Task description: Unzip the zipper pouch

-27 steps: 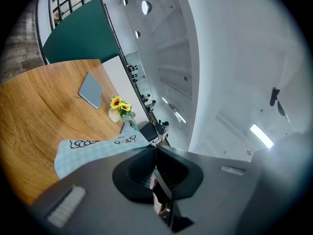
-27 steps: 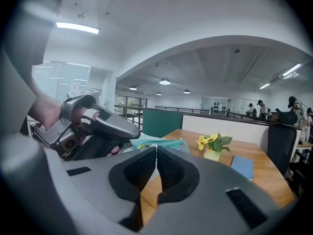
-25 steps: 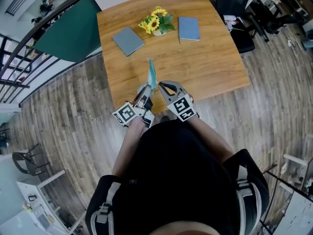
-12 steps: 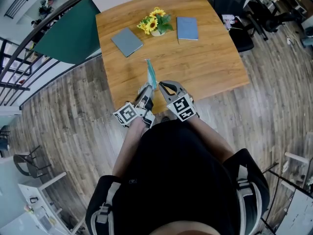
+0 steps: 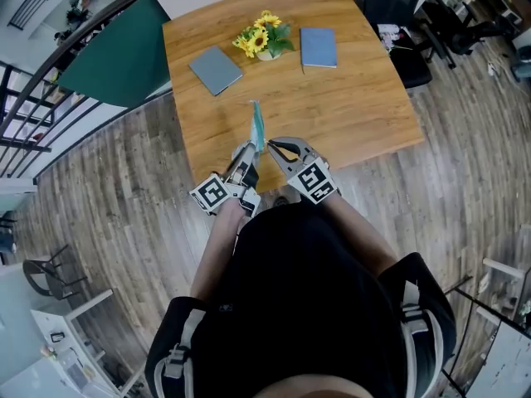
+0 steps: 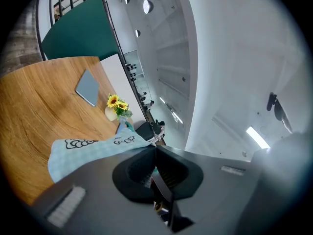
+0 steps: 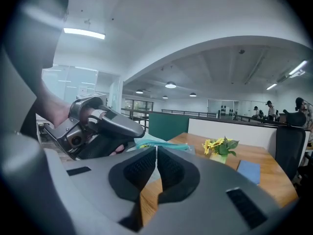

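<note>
Two grippers over a wooden table [image 5: 357,106]: left gripper [image 5: 250,149] clamped on the near end of a light-blue pouch [image 5: 256,124]; right gripper [image 5: 271,146] jaws pressed together, just beside that end.

The surface [image 5: 357,106] lies bare across its middle and right. Far back, a sunflower vase [image 5: 264,41] stands between a grey notebook [image 5: 216,69] and a blue notebook [image 5: 319,47]. The pouch [image 5: 257,123] rises upright by the front edge.

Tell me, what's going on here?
A person is working with two handheld grippers at a wooden table. The left gripper is clamped on a light blue zipper pouch, holding it up on edge. The right gripper is closed right at the pouch's near end; whether it grips anything is unclear.
</note>
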Demonstrator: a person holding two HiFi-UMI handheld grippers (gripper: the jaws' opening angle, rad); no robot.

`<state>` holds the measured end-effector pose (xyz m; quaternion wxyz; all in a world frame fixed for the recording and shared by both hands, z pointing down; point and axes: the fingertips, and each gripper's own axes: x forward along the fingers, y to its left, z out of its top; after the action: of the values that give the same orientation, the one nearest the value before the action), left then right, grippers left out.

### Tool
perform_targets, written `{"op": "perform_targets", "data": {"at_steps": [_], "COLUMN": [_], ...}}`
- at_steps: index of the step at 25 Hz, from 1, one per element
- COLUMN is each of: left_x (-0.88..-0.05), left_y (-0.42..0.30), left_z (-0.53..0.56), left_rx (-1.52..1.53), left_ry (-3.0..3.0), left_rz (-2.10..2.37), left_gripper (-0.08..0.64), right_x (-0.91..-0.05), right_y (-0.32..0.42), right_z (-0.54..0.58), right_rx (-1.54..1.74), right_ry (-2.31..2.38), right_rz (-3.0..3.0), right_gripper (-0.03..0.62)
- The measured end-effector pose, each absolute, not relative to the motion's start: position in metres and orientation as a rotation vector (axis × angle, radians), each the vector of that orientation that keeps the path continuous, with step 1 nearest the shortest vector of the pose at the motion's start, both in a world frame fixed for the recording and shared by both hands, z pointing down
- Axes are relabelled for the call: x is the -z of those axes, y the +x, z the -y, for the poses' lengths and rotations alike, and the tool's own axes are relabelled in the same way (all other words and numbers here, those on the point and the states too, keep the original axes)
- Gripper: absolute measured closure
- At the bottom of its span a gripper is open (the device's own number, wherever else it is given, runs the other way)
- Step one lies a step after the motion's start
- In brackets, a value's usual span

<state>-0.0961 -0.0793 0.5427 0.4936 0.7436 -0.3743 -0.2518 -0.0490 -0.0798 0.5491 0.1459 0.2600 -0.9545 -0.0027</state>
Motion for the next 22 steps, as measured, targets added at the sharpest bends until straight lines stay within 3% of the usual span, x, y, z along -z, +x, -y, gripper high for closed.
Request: {"op": "perform_targets", "data": {"at_steps": [22], "left_x": [-0.551], "left_y": [-0.077], "left_z": [0.073], "left_rx": [0.502], "left_ry": [1.843], "left_rz": [0.924], "left_gripper": [0.559], "right_x": [-0.559], "right_y": [-0.03], "right_z": [0.089], "right_rx": [0.003], "right_ry": [0.841], "right_rz": [2.661], "right_gripper": [0.586]}}
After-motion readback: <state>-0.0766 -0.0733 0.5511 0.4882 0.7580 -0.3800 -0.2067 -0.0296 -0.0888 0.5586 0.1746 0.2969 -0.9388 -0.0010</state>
